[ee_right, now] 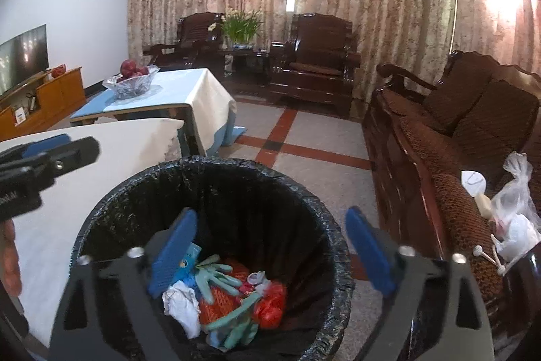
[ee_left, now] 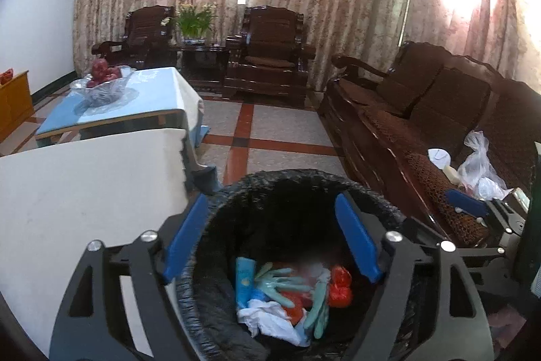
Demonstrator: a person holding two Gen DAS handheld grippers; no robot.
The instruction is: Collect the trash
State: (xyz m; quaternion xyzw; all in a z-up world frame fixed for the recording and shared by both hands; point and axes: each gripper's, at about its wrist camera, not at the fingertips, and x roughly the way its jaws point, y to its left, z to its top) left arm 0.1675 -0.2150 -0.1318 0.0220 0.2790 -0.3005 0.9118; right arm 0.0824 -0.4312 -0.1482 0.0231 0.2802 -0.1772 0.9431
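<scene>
A bin [ee_left: 287, 173] [ee_right: 209, 159] lined with a black bag stands on the floor below both grippers. Inside lie teal rubber gloves [ee_left: 284, 285] [ee_right: 216, 276], a red bag [ee_left: 339, 288] [ee_right: 270, 307], crumpled white paper [ee_left: 267, 317] [ee_right: 181, 303] and a blue tube [ee_left: 244, 279]. My left gripper [ee_left: 272, 215] hangs open over the bin's mouth with nothing between its blue pads. My right gripper [ee_right: 272, 212] is open too and empty, over the bin's right half. On the sofa seat to the right lie a clear plastic bag [ee_left: 480, 164] [ee_right: 514, 202] and a white lid [ee_right: 473, 181].
A table with a cream cloth [ee_left: 84, 192] [ee_right: 101, 158] touches the bin's left side. Behind it stands a low table with a glass fruit bowl [ee_left: 104, 83] [ee_right: 132, 80]. A dark wooden sofa [ee_left: 422, 110] [ee_right: 456, 124] runs along the right. Tiled floor lies between.
</scene>
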